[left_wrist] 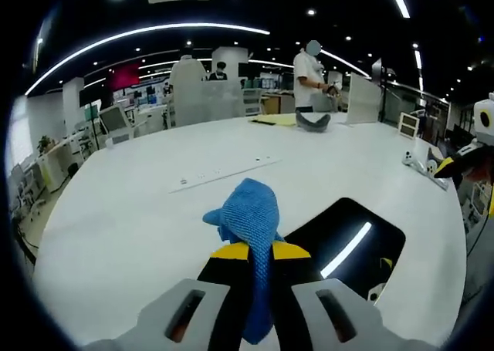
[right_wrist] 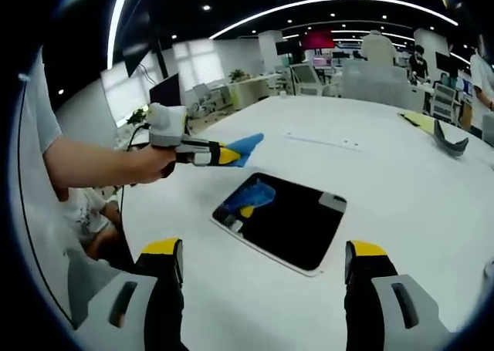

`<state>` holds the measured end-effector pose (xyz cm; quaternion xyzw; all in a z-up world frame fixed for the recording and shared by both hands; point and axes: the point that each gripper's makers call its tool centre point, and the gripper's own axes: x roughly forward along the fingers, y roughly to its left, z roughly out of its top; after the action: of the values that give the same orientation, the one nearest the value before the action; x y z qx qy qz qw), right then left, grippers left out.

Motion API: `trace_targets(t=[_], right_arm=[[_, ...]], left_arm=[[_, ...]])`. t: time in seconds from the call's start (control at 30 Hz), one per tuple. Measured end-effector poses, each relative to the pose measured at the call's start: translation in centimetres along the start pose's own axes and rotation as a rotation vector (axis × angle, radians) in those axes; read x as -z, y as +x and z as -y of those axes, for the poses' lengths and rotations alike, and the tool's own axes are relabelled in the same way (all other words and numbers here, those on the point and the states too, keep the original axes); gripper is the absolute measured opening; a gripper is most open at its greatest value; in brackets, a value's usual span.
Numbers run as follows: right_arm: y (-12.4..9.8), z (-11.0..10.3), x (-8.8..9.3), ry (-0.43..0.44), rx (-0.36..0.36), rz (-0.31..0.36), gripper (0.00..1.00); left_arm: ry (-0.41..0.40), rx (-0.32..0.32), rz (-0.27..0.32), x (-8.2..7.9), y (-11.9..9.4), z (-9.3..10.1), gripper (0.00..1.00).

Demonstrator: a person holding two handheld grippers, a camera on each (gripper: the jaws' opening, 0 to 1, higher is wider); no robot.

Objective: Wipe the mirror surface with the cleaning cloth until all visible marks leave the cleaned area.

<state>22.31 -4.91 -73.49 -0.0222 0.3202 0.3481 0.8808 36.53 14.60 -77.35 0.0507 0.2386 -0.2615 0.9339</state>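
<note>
Left gripper (left_wrist: 258, 252) pinches the blue cloth (left_wrist: 248, 216) above the table (left_wrist: 116, 220), near the mirror (right_wrist: 282, 220).

Right gripper (right_wrist: 266, 262): jaws spread wide, nothing between them, mirror lying flat ahead. The mirror reflects the cloth; any marks on the glass are probably too faint to make out.

mirror on the white surface, cloth held above it

the right gripper (right_wrist: 266, 262) rises from the bottom with its yellow-tipped fingers (right_wrist: 164, 251) wide apart, framing the dark square mirror (right_wrist: 297, 227) that lies flat on the white surface (right_wrist: 386, 173). from the left a hand (right_wrist: 150, 164) holds the left gripper (right_wrist: 224, 155), which pinches a blue cloth (right_wrist: 247, 145) just above the mirror's far left corner; the glass shows the cloth's reflection.
</note>
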Motion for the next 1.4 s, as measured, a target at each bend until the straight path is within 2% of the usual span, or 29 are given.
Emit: trace_targets(t=[0.47, 0.7, 1.03, 1.2, 1.4], right_arm=[[0.0, 1.0, 1.0, 0.016, 0.018, -0.036, 0.86], [0.1, 1.4, 1.1, 0.023, 0.026, -0.043, 0.86], [0.0, 1.2, 1.6, 0.028, 0.023, -0.046, 0.86], [0.0, 1.0, 2.1, 0.026, 0.015, -0.056, 0.86], [-0.1, 1.5, 1.9, 0.030, 0.016, -0.051, 0.86]], left_arm=[[-0.020, -0.001, -0.068, 2.7, 3.6, 0.0, 0.05], [-0.038, -0.009, -0.112, 4.6, 4.3, -0.2, 0.05], [-0.025, -0.014, -0.105, 4.4, 4.3, 0.0, 0.05], [0.042, -0.012, -0.121, 4.3, 4.4, 0.2, 0.05], [0.039, -0.019, -0.128, 4.2, 4.7, 0.5, 0.05]])
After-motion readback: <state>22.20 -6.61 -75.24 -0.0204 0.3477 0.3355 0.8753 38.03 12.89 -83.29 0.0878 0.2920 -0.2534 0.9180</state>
